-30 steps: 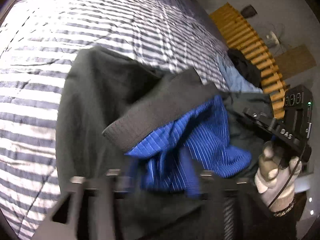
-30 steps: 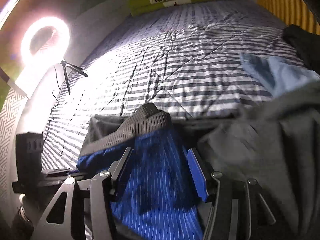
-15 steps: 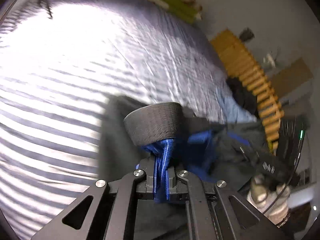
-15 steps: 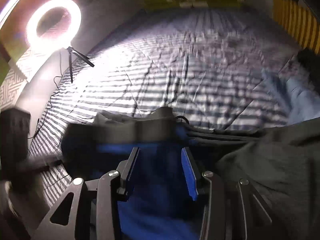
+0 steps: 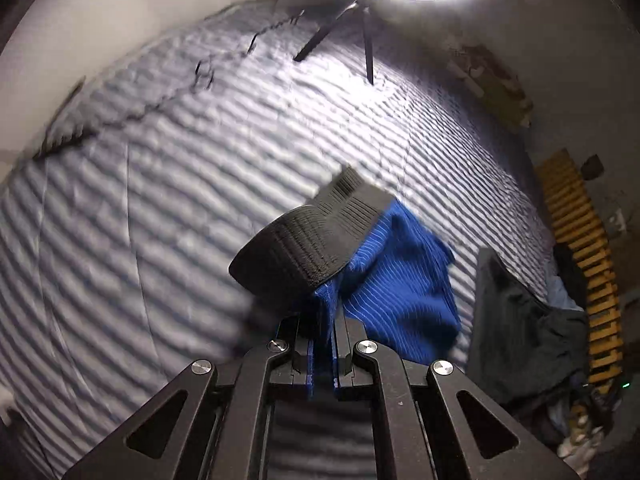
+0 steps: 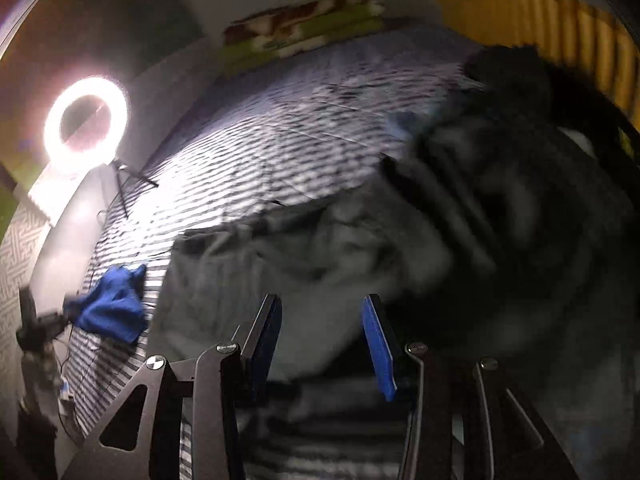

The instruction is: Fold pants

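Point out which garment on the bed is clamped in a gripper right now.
The blue striped pants with the dark ribbed waistband: the left gripper is shut on their fabric. The grey garment lies loose on the striped bedspread, unheld.

Your left gripper (image 5: 323, 344) is showing as matte black linkage arms with triangular cut-outs, fanning out across the bottom of the frame, and four round silver screw heads are catching the light at the pivots. Thin blue pads are lining its narrow black fingers (image 5: 298, 336). Your right gripper (image 6: 322, 344) is wearing the same black frame, silver screws at the joints, and flat bright-blue pads (image 6: 378, 352) are edging the inner faces of its fingers at lower centre.
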`<state>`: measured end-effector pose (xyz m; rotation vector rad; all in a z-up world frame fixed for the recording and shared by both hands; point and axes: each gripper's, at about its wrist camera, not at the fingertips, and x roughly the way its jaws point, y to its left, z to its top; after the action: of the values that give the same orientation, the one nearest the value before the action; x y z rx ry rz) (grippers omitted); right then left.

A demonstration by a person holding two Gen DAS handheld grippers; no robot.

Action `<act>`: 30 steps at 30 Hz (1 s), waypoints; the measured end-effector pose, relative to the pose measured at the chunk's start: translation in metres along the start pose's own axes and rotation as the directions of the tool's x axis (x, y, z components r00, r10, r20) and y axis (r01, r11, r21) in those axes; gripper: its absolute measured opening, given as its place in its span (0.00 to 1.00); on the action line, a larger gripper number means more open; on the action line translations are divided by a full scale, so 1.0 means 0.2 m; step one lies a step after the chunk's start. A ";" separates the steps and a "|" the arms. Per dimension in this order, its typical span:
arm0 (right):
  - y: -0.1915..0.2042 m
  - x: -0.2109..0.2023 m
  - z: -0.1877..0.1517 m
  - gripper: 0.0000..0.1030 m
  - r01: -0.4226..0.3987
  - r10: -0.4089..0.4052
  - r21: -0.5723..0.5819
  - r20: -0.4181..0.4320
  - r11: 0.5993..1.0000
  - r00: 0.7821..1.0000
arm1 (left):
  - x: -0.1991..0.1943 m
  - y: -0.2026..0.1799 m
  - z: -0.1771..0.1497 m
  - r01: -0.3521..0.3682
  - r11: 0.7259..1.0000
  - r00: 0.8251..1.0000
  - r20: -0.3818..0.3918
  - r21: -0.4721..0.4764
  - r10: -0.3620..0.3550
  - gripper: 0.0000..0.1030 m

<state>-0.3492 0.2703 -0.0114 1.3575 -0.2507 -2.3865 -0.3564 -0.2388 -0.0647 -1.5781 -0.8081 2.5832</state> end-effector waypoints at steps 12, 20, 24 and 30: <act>-0.29 -0.62 -0.32 0.37 0.169 -0.175 0.051 0.160 0.984 0.971 | -0.33 -1.54 -0.20 0.371 0.817 0.927 -0.118 0.441 -0.357 0.05; -0.41 -0.79 -0.53 0.37 0.201 -0.207 0.052 0.176 0.978 0.962 | -0.34 -2.80 -0.63 0.629 0.538 0.774 -0.389 0.561 -0.500 0.05; -0.51 -0.81 -0.60 0.37 0.218 -0.226 0.063 0.163 0.974 0.960 | -0.25 -3.24 -0.93 0.685 0.450 0.725 -0.480 0.573 -0.493 0.05; -0.60 -0.78 -0.65 0.38 0.212 -0.219 0.069 0.131 0.975 0.967 | 0.09 -3.59 -1.18 0.607 0.458 0.792 -0.538 0.650 -0.287 0.32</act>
<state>-0.1938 0.4484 0.0041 1.3042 -0.2165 -2.6775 -0.3503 0.4889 0.1442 -1.2049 0.0457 1.7252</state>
